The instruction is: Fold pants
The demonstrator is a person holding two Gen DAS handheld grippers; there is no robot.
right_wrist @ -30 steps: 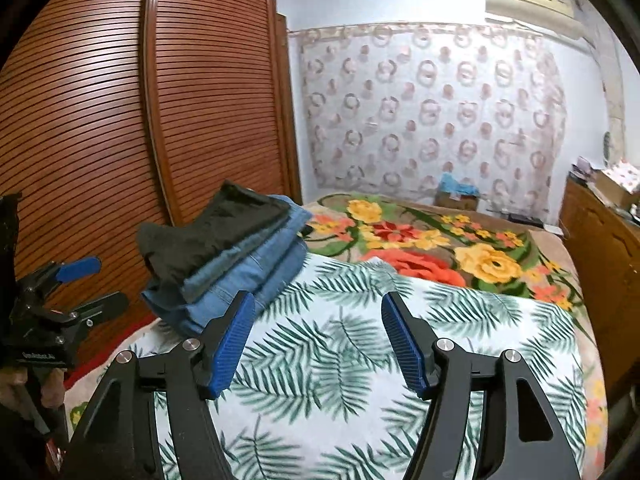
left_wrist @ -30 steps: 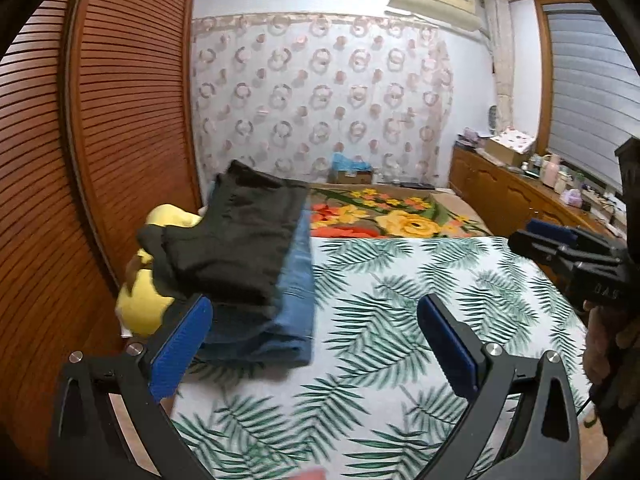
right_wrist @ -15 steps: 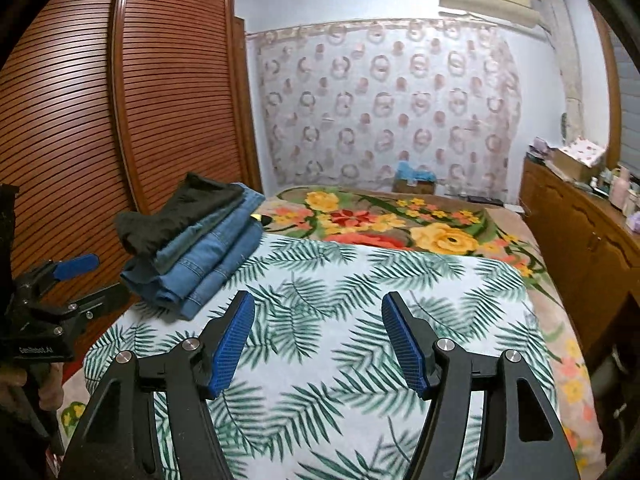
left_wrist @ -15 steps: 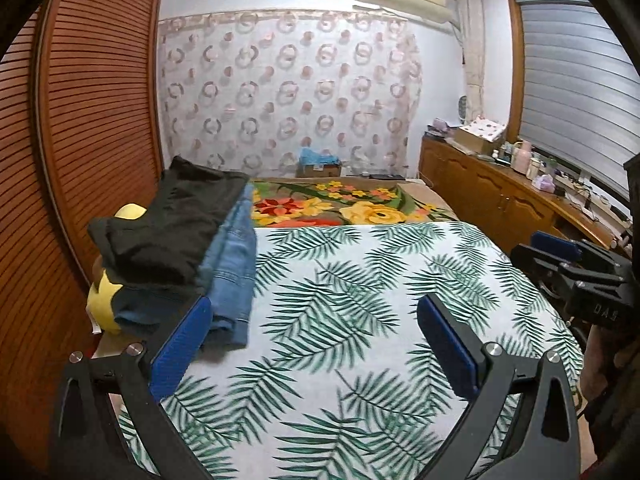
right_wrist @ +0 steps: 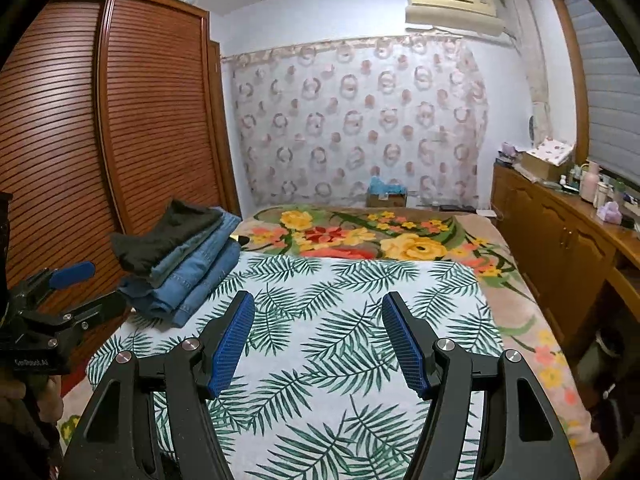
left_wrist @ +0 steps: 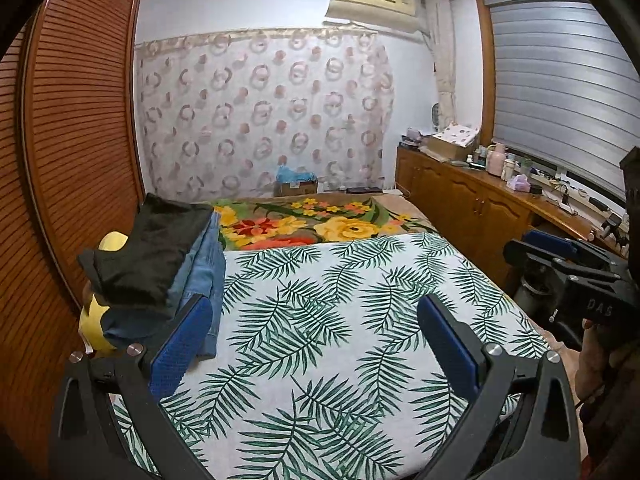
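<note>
Both views pull back and swing right since a second ago: the pile of folded pants slides toward the left edge, and more of the palm-leaf sheet shows. My left tongs stand wide open, nothing between the blue pads. My right tongs also stand apart and empty, over bare sheet. The pile sits at the left side of the bed by the wooden wardrobe: black pair on top, blue jeans under it, all folded and stacked. A yellow thing pokes out beneath, can't tell what. No unfolded pants on the bed in either view. My read: this pair is done and stacked; anything left to fold must be out of frame.
</note>
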